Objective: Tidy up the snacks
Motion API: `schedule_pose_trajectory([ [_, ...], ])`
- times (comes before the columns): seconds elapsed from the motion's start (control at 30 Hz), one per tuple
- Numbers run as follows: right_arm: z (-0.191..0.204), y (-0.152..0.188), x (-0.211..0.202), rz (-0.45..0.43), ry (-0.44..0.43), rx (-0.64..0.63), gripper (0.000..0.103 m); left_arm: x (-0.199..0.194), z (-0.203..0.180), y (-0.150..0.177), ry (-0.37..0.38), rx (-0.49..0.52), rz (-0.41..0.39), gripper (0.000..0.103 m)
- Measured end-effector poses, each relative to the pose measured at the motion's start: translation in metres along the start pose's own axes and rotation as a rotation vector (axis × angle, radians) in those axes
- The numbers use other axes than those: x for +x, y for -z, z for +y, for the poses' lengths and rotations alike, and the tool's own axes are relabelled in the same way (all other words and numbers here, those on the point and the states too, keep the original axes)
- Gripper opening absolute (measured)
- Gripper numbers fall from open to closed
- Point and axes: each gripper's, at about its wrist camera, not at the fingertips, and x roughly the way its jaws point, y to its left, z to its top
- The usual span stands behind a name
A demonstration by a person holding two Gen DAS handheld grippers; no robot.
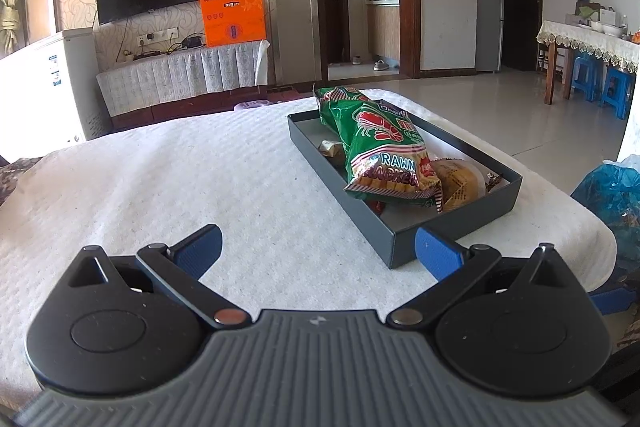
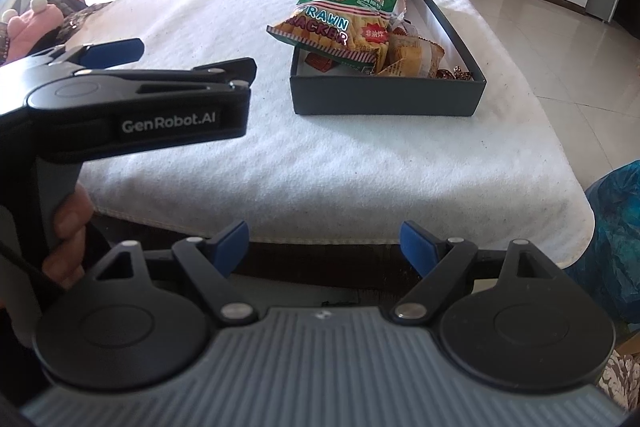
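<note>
While both the left claw (image 1: 318, 247) and right claw (image 2: 324, 243) gape empty, the prawn-cracker bag (image 2: 344, 19) lies lengthwise along the tray (image 2: 384, 99).

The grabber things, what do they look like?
Both the left gripper and the right gripper are black, with round hinge covers, silver pivot pins, a ribbed grey middle and blue fingertip pads. The left one's side says GenRobot.AI in white.

A shallow dark grey rectangular cardboard box (image 2: 386, 95) is seen open-topped on the white cloth. A green plastic bag of prawn crackers (image 2: 344, 15) is laid across it, tilted, one end overhanging the rim (a second green pack is partly hidden behind). Beneath are found an orange-wrapped round cake (image 1: 460, 181), a red wrapper and small foil sweets (image 2: 454, 73).
</note>
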Motion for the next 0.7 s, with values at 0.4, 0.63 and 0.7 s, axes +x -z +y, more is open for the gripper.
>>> schedule_pose_trajectory([
  [0.4, 0.0008, -0.0003, 0.0029, 0.018, -0.004, -0.009, 0.084, 0.0028, 0.0021, 0.0002, -0.001, -0.003, 0.008, 0.103],
  [0.63, 0.0013, -0.0003, 0.0033, 0.020, -0.006, -0.012, 0.084, 0.0035, 0.0033, -0.0002, 0.004, -0.008, 0.008, 0.103],
  [0.7, 0.0015, 0.0001, 0.0030, 0.018, -0.006, -0.012, 0.084, 0.0032, 0.0031, 0.0001, 0.006, -0.008, 0.007, 0.103],
])
